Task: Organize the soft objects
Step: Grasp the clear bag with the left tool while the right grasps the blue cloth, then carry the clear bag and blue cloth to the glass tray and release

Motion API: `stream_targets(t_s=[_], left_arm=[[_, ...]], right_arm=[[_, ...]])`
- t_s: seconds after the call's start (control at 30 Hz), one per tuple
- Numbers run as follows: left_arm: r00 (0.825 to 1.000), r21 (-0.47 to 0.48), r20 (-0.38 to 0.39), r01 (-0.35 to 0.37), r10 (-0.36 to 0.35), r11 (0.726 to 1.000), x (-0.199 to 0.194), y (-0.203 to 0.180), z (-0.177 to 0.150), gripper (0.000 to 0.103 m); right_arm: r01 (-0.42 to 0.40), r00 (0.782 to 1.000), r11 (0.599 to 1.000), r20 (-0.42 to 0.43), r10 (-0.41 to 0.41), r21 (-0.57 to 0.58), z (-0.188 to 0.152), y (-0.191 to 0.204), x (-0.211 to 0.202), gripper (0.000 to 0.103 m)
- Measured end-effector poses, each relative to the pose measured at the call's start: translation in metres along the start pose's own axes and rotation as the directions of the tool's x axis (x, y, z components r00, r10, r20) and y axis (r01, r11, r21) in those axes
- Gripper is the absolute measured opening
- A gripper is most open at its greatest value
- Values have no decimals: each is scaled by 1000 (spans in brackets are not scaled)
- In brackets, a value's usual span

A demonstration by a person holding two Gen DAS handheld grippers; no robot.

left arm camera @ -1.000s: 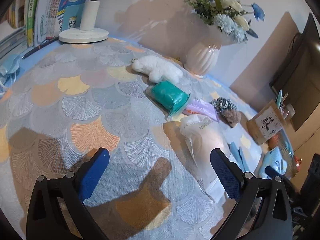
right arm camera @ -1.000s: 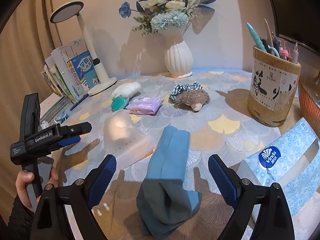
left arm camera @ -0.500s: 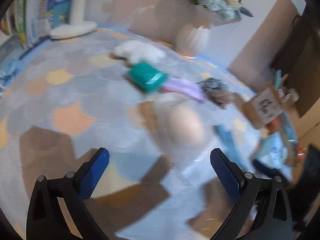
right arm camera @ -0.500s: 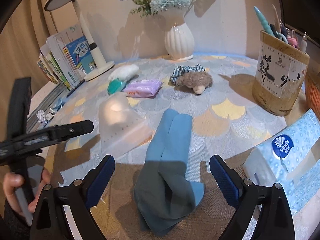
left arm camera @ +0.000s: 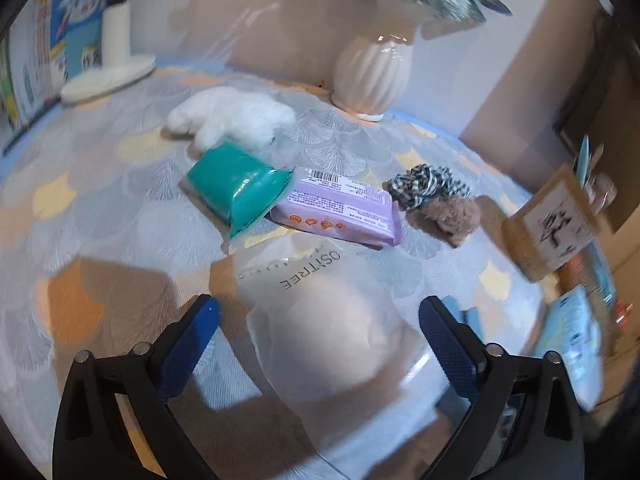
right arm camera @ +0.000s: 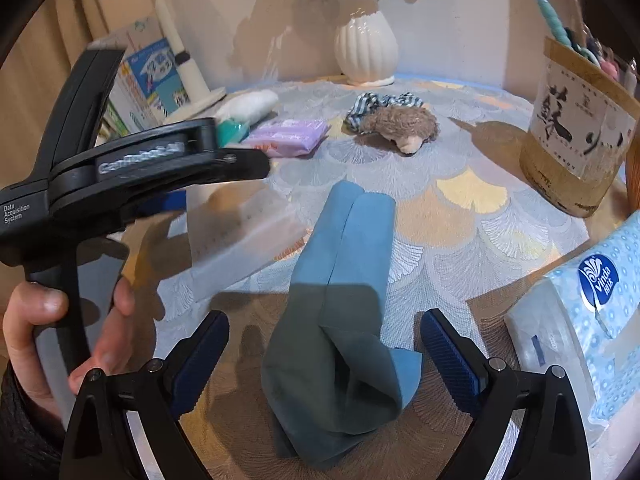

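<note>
A translucent frosted pouch (left arm camera: 320, 320) printed with grey lettering lies on the fan-patterned tablecloth (left arm camera: 100, 200), framed by the left gripper (left arm camera: 320, 316), whose wide jaws have just been closing a little; the pads stand clear of the pouch on both sides. Alongside, the right gripper (right arm camera: 326, 336) hangs spread over a folded blue cloth (right arm camera: 344, 280), touching nothing. Behind lie a teal pack (left arm camera: 240, 184), a purple wipes pack (left arm camera: 340, 208) and a brown plush hedgehog (right arm camera: 400, 124).

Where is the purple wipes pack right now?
In the left wrist view, the purple wipes pack lies mid-table, between the teal pouch and the brown plush.
</note>
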State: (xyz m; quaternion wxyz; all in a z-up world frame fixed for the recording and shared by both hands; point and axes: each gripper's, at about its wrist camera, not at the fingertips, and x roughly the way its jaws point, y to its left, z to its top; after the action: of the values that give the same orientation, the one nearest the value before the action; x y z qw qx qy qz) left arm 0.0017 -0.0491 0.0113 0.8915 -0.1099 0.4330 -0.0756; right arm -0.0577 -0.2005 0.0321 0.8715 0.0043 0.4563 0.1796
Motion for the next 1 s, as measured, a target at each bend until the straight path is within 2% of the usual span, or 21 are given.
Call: stream_targets(t_s=[0.03,0.07,0.1,0.13,0.17,0.2,0.27,0.37,0.47,0.57,0.67,0.8,0.9,1.0], left_arm=[[1000,18,4,-2,2,1000,-1,-3,0,85],[1000,33,6,22,-22,999,-2,-6,-1,67],[999,56,6,33,-34,998,-2,-9,-3,63],[1000,71,9,28,-29,997,-2,-11,-3,59],[999,81,11,36,-37,996,-3,-13,-4,47],[998,96,13,53,-54,994,-4,-15,-5,42],[998,107,30,46,-49,993,-7,-17,-7,40],[993,122,84,69,-80,990,-18,-19,-9,39],[984,128,123,116,-131,985,-27,-16,-12,39],[979,101,117,153,-165,983,-26,-11,-9,39],[974,65,107,196,-202,979,-24,-5,-7,39],[971,43,108,212,-215,976,-25,-2,-7,39],[970,60,79,224,-229,973,-24,-6,-9,39],[965,56,64,253,-256,966,-29,-13,-12,39]], right_arm=[[15,1000,1000,-4,-15,-15,0,3,1,97],[37,999,999,-9,-37,-37,-1,8,2,97],[51,999,997,-11,-51,-50,-2,11,3,96],[66,998,996,-11,-67,-67,-3,15,4,93],[75,997,994,-8,-76,-75,-4,17,3,84],[85,996,993,-3,-85,-82,-4,18,3,78],[92,996,992,19,-91,-81,-6,17,-1,52],[85,996,995,41,-83,-59,-8,12,-6,32],[74,996,996,55,-72,-40,-7,9,-8,17],[57,995,998,79,-53,-42,-8,11,-13,14],[75,990,996,122,-68,-49,-9,15,-20,14],[73,985,997,157,-67,-29,-9,12,-27,14],[15,977,1000,215,-16,7,-9,3,-42,14],[-92,957,994,280,72,58,-15,-7,-64,14]])
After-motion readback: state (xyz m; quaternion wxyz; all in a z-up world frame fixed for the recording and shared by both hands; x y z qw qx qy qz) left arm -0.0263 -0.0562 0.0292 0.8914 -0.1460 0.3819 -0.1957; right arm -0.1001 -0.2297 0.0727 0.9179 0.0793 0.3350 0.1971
